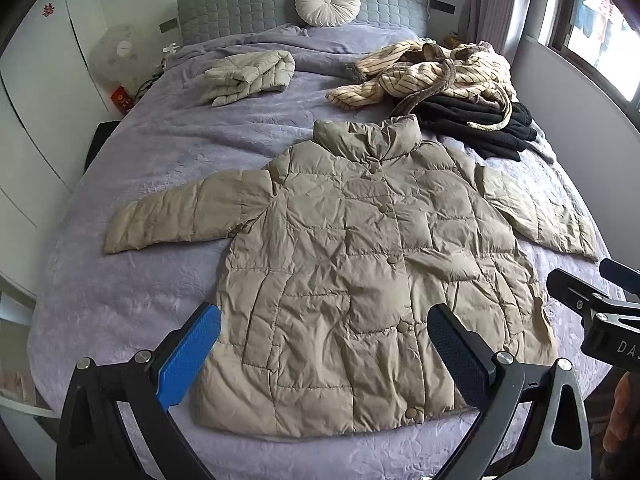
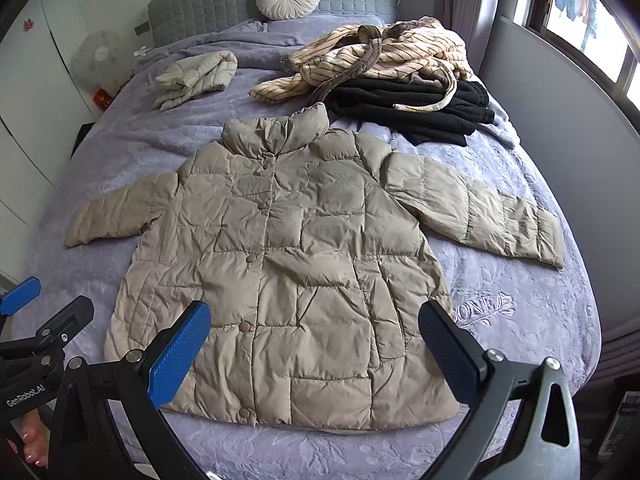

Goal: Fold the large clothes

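Left wrist view, jacket: beige quilted puffer jacket lies front up on the lavender bedspread, buttoned, collar toward the headboard, both sleeves spread out sideways. Likely laid flat so the sleeves can be folded in first.
Left wrist view, left gripper: jaws wide apart, nothing between them; held above the hem at the near edge of the bed, framing the lower front.
Left wrist view, right gripper: seen edge-on at the frame's right margin, near the jacket's right hem corner.
Left wrist view, background: folded pale puffer well apart at upper left, probably already done; striped cream garment heaped on black clothing just beyond the collar, probably waiting.
Right wrist view, jacket: same layout; right sleeve fully extended, cuff far from the body.
Right wrist view, right gripper: fingers spread, empty, hovering over the hem.
Right wrist view, left gripper: visible at the left edge, beside the hem's left corner.
Stage, judged: folding not yet started; both tools poised side by side at the hem.
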`<action>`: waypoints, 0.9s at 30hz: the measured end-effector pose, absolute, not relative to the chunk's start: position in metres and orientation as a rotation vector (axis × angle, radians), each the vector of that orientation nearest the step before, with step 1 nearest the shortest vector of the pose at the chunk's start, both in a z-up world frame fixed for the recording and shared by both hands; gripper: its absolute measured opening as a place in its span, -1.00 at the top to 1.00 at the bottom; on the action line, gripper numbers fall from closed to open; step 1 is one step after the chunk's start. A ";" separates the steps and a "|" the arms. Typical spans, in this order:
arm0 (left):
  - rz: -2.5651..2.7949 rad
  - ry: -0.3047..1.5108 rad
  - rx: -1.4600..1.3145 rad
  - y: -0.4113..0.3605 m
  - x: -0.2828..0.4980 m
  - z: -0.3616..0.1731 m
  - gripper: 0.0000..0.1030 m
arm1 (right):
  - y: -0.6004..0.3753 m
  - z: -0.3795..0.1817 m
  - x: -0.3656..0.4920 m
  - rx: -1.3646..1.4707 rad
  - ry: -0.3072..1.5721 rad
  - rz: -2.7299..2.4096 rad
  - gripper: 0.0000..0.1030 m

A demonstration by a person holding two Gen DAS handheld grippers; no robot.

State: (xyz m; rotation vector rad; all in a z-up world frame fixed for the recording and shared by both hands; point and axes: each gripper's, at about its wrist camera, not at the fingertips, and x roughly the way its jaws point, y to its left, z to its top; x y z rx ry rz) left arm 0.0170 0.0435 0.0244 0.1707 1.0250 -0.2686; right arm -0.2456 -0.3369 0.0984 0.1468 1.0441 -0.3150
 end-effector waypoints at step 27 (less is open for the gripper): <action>-0.268 1.022 0.171 0.045 0.016 0.024 -1.00 | -0.337 0.102 -0.247 0.146 1.047 -0.313 -1.00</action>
